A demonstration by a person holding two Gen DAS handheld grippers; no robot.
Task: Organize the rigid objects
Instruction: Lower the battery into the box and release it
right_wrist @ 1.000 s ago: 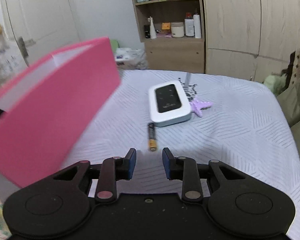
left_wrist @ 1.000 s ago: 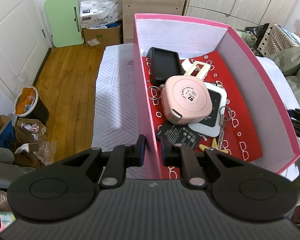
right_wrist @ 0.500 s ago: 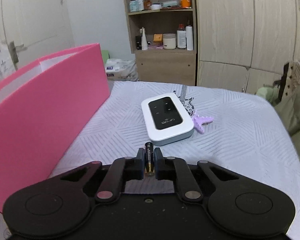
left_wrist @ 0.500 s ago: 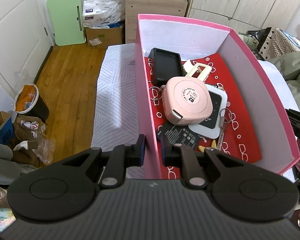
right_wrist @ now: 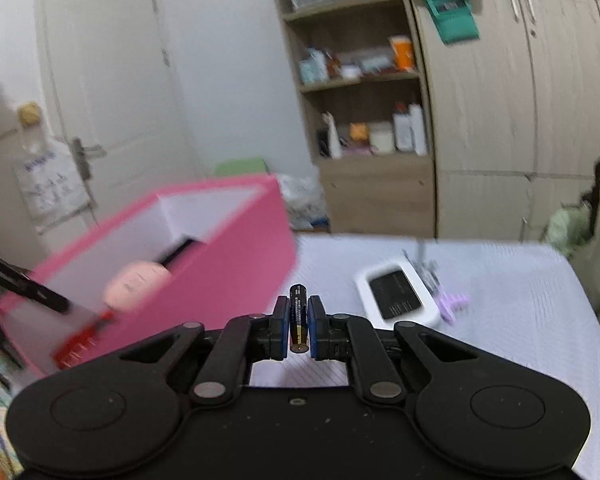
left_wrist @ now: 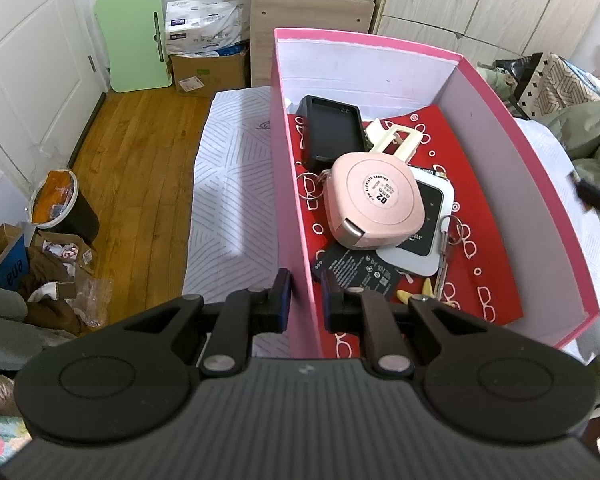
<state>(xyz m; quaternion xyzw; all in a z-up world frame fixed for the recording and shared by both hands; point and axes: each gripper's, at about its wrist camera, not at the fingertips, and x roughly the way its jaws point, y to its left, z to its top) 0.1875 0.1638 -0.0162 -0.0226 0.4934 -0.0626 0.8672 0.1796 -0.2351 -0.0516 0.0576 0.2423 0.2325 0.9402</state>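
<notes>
Your right gripper [right_wrist: 299, 330] is closed on the battery [right_wrist: 299, 317]. The pads press its two sides, and its long axis points forward along the fingers, with the dark end sticking out past the tips and the gold end toward the camera. It is lifted off the bed [right_wrist: 500, 300], not touching the cover.

Your left gripper [left_wrist: 305, 300] is pinched on the near left wall of the pink box [left_wrist: 290, 200] — one pad outside, one inside, with only the wall between them. So this hand holds the box steady, near the left edge of the bed.

The relation that matters now: from the right gripper, the box lies to the left and a little forward, and its open top is lower than the battery, as far as I can judge. The right hand is the one to move; the left should only hold. Inside are the pink tape measure [left_wrist: 374, 200], a black case [left_wrist: 330, 134] and a white device [left_wrist: 426, 232], so I would aim for a free red part near the right wall.

On the bed, ahead and to the right, the white router [right_wrist: 396, 294] and a purple clip [right_wrist: 454, 304] wait, just beside each other.
</notes>
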